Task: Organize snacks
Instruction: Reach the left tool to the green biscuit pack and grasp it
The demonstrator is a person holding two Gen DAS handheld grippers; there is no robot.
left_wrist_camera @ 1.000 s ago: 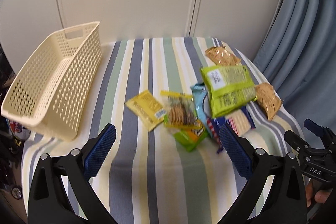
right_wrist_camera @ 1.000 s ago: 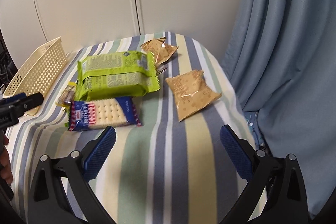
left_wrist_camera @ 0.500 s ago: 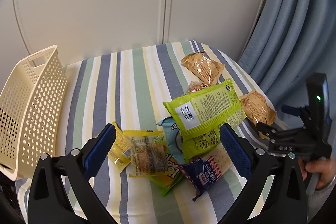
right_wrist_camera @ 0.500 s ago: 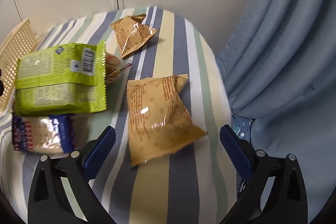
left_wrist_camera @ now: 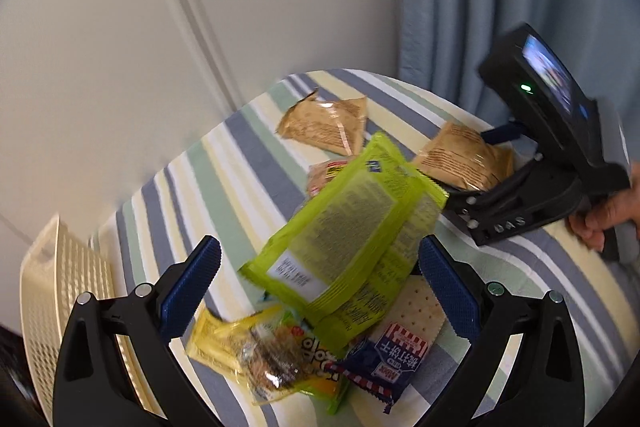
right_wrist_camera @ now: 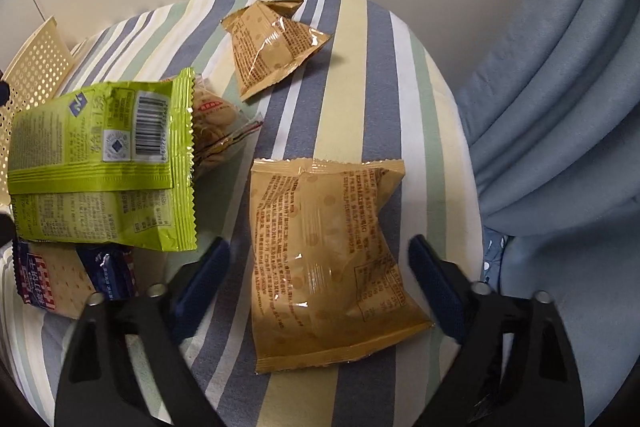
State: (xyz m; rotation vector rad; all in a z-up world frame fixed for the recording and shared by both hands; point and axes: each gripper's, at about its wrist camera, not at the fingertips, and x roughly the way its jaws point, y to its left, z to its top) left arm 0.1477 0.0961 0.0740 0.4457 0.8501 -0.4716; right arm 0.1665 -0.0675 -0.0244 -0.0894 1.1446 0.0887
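Note:
Snack packets lie on a striped cloth table (left_wrist_camera: 240, 163). My left gripper (left_wrist_camera: 318, 283) is open, straddling a big lime-green packet (left_wrist_camera: 348, 231) on top of the pile. Beneath it are a blue-and-red cracker pack (left_wrist_camera: 400, 343) and a yellow packet (left_wrist_camera: 224, 339). My right gripper (right_wrist_camera: 320, 275) is open, its jaws either side of a tan packet (right_wrist_camera: 324, 251) without squeezing it. A second tan packet (right_wrist_camera: 272, 43) lies farther back. In the left wrist view the right gripper (left_wrist_camera: 476, 163) is held by a hand (left_wrist_camera: 608, 215) at the right, beside the tan packet (left_wrist_camera: 460, 155).
A cream perforated basket (left_wrist_camera: 68, 307) stands at the table's left edge, also seen as a basket (right_wrist_camera: 36, 67) in the right wrist view. White cabinet doors (left_wrist_camera: 160, 7) stand behind the table and a blue curtain (right_wrist_camera: 560, 107) hangs on the right.
Both grippers have moved in closer and lower. The left one now straddles the lime-green packet; the right one now has the tan packet between its open jaws.

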